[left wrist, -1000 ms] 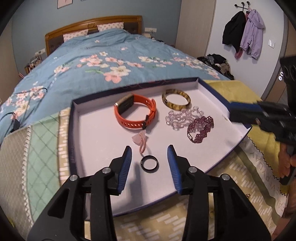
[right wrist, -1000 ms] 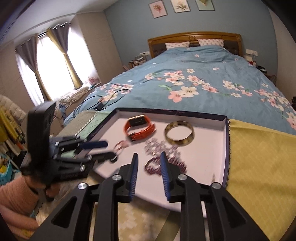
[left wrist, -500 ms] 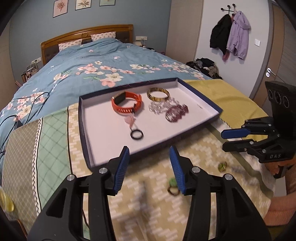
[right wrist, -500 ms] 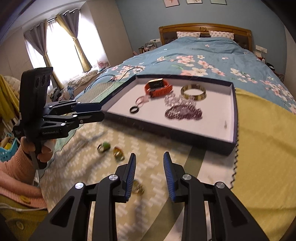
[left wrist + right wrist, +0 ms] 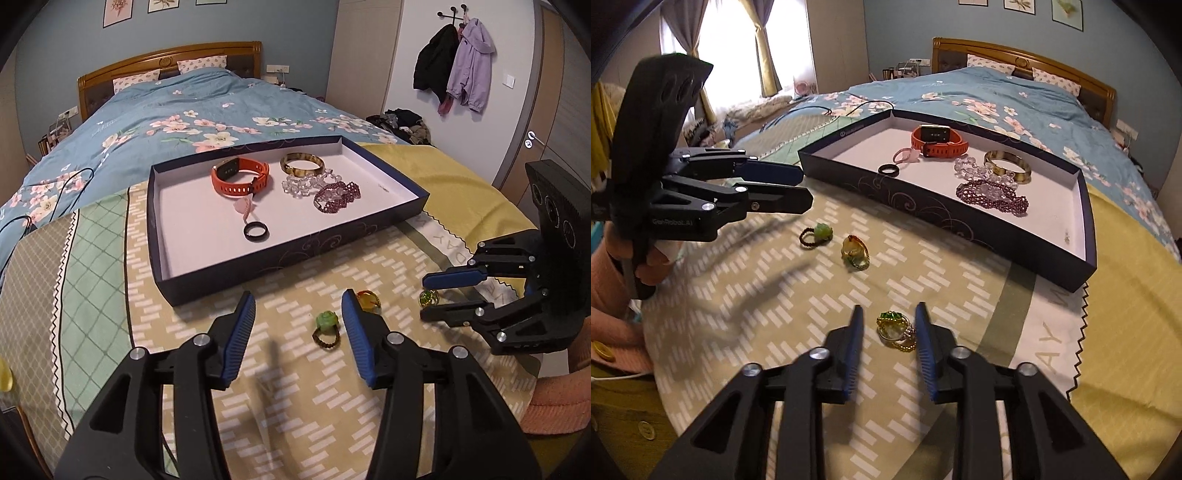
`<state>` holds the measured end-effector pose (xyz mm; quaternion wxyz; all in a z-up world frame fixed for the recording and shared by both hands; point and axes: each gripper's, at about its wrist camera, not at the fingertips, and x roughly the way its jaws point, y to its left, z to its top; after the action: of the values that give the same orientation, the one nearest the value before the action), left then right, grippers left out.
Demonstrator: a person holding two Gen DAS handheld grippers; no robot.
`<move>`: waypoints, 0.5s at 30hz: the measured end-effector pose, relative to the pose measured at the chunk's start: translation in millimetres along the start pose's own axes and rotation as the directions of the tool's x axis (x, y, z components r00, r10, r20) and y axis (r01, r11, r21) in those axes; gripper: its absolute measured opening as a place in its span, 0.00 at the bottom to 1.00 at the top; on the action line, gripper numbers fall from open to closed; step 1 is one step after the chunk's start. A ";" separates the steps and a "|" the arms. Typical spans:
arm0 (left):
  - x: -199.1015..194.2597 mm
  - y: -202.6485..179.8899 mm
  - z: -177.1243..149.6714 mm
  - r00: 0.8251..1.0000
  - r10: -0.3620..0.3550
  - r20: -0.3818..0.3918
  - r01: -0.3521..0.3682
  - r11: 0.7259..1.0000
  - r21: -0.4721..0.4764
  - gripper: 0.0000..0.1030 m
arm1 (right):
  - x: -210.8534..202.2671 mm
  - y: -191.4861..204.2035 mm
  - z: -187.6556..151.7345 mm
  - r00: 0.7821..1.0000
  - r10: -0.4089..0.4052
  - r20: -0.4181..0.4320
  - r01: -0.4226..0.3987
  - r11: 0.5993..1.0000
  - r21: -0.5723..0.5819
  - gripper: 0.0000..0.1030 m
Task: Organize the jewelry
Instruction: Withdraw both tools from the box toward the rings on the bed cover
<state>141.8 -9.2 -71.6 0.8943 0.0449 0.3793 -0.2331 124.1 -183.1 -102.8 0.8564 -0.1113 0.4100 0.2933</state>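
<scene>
A dark blue tray (image 5: 236, 273) (image 5: 923, 206) holds an orange watch (image 5: 240, 177), a tortoiseshell bangle (image 5: 303, 164), a clear bead bracelet (image 5: 301, 184), a purple bead bracelet (image 5: 336, 197), a pink ring (image 5: 243, 205) and a black ring (image 5: 256, 232). On the cloth lie a green-stone ring (image 5: 327, 328) (image 5: 816, 234), an amber ring (image 5: 367, 299) (image 5: 854, 251) and a green-and-gold ring (image 5: 895, 330) (image 5: 428, 297). My left gripper (image 5: 297, 332) is open, the green-stone ring near its right finger. My right gripper (image 5: 888, 347) is open around the green-and-gold ring.
The tray rests on patterned cloths (image 5: 295, 387) over the foot of a bed with a blue floral duvet (image 5: 184, 122). A yellow cloth (image 5: 1126, 314) lies to the right. Cables (image 5: 44, 192) trail on the left. Coats (image 5: 458, 62) hang on the far wall.
Both grippers have pulled back from the tray toward the near cloth. The black ring now lies free in the tray. The right gripper has come down around the green-and-gold ring.
</scene>
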 end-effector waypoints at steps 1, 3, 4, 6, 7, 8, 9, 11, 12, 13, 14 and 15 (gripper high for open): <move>0.9 0.1 0.0 1.000 -0.001 -0.002 0.001 1.000 -0.002 0.47 | 0.1 1.1 0.0 1.000 -0.002 -0.002 0.002 1.000 -0.007 0.16; 2.3 0.4 -2.0 1.000 -0.005 -0.006 0.005 1.000 -0.006 0.48 | -1.7 2.8 0.2 1.000 -0.021 0.004 0.021 1.000 -0.018 0.16; 3.1 0.7 -3.3 1.000 -0.007 -0.009 0.007 1.000 -0.009 0.48 | -2.8 3.4 0.1 1.000 -0.025 0.009 0.025 0.999 -0.022 0.16; 4.3 0.7 -3.9 1.000 -0.010 -0.014 0.010 1.000 -0.012 0.48 | -6.7 3.5 0.1 0.999 -0.028 0.023 0.028 0.999 -0.021 0.16; 4.7 0.9 -4.5 1.000 -0.012 -0.015 0.011 1.000 -0.014 0.48 | -9.2 3.6 0.3 0.999 -0.024 0.029 0.024 0.999 -0.021 0.16; 4.7 0.8 -5.2 1.000 -0.012 -0.016 0.012 1.000 -0.014 0.48 | -12.5 3.8 0.3 0.999 -0.020 0.041 0.020 1.000 -0.021 0.16; 4.6 1.0 -5.4 1.000 -0.013 -0.015 0.013 1.000 -0.015 0.48 | -15.3 3.8 0.4 0.999 -0.015 0.051 0.016 1.000 -0.018 0.16; 4.7 1.1 -5.0 1.000 -0.015 -0.013 0.015 1.000 -0.018 0.48 | -18.5 3.2 1.4 0.998 -0.005 0.062 0.006 1.000 -0.010 0.16; 4.5 1.3 -5.1 1.000 -0.018 -0.012 0.017 1.000 -0.020 0.48 | -20.2 3.0 2.1 0.998 -0.001 0.069 0.001 1.000 -0.005 0.16; 3.7 0.8 -5.7 1.000 -0.021 -0.009 0.021 1.000 -0.019 0.48 | -21.0 2.8 3.1 0.997 0.003 0.075 -0.003 1.000 0.001 0.16; 3.2 0.3 -5.6 1.000 -0.023 -0.008 0.022 1.000 -0.018 0.48 | -22.1 2.1 3.3 0.997 0.011 0.081 -0.012 1.000 0.008 0.16; 3.0 -0.2 -5.9 1.000 -0.025 -0.007 0.025 1.000 -0.017 0.48 | -22.4 1.7 3.6 0.996 0.017 0.085 -0.018 1.000 0.015 0.16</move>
<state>139.6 -9.1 -77.9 0.8904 0.0336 0.3848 -0.2407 114.4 -189.4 -83.2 0.8712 -0.0887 0.3766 0.3021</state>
